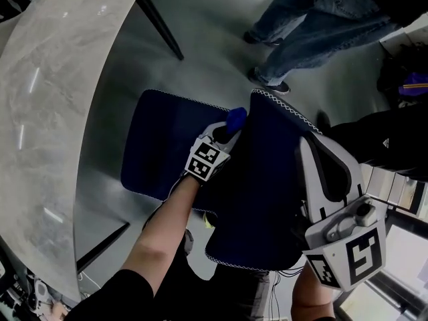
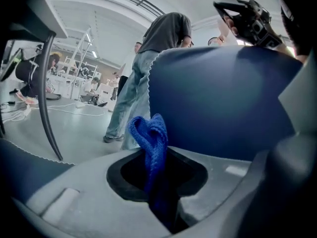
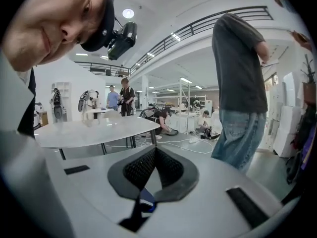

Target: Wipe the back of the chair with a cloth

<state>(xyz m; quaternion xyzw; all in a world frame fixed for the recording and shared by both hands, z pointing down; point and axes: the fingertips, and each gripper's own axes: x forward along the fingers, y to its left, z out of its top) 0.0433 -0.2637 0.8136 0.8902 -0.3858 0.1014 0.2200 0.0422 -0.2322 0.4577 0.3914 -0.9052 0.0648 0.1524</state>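
The navy chair has its seat [image 1: 160, 146] to the left and its white-stitched backrest [image 1: 267, 199] in the middle of the head view. My left gripper [image 1: 226, 134] is shut on a folded blue cloth [image 1: 237, 118], which it holds against the front face of the backrest near the top edge. In the left gripper view the cloth [image 2: 151, 138] sticks up from between the jaws, right beside the backrest [image 2: 223, 103]. My right gripper [image 1: 321, 154] is behind the backrest at the right. Its jaws are shut with nothing between them [image 3: 154, 150].
A pale marble-look table [image 1: 53, 112] curves along the left, with a dark leg [image 1: 160, 25] close to the chair. A person in jeans [image 1: 314, 25] stands just beyond the chair. A bag with purple trim [image 1: 408, 82] lies at the far right.
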